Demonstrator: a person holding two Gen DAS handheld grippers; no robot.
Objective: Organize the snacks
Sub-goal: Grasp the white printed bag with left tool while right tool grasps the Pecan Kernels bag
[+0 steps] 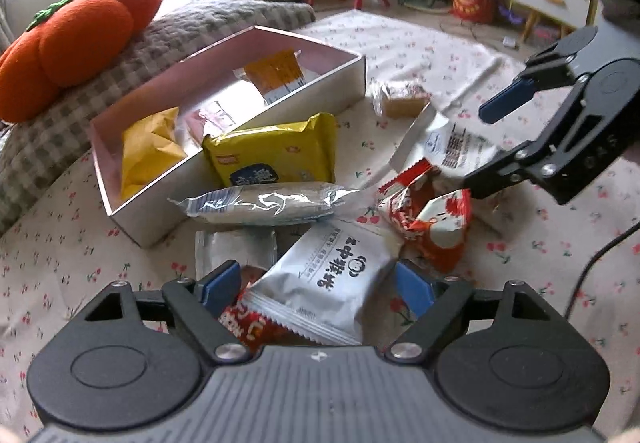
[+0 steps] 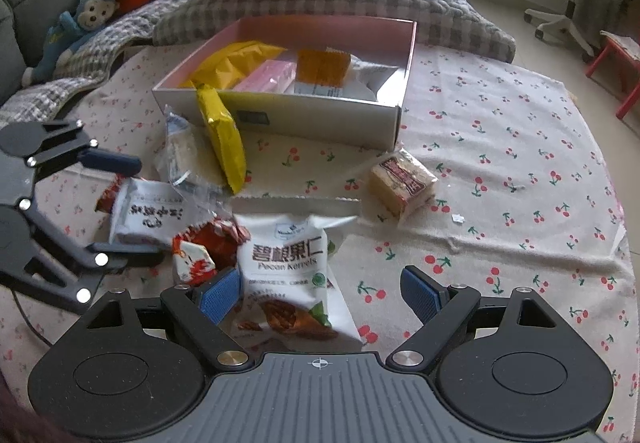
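Now | left tongs [image 1: 318, 289] wide: white packet [image 1: 320, 289] | right tongs [image 2: 324, 293] wide: pecan bag [image 2: 286, 267]

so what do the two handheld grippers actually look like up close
Both match: the left gripper and right gripper have black linkage arms with silver pivot pins, round black side housings, a ribbed grey body with a small crosshair mark, and textured blue pads on the jaws. A thin black cable trails from the right one.

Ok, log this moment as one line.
left gripper: open over white packet | right gripper: open over pecan bag | box: partly filled
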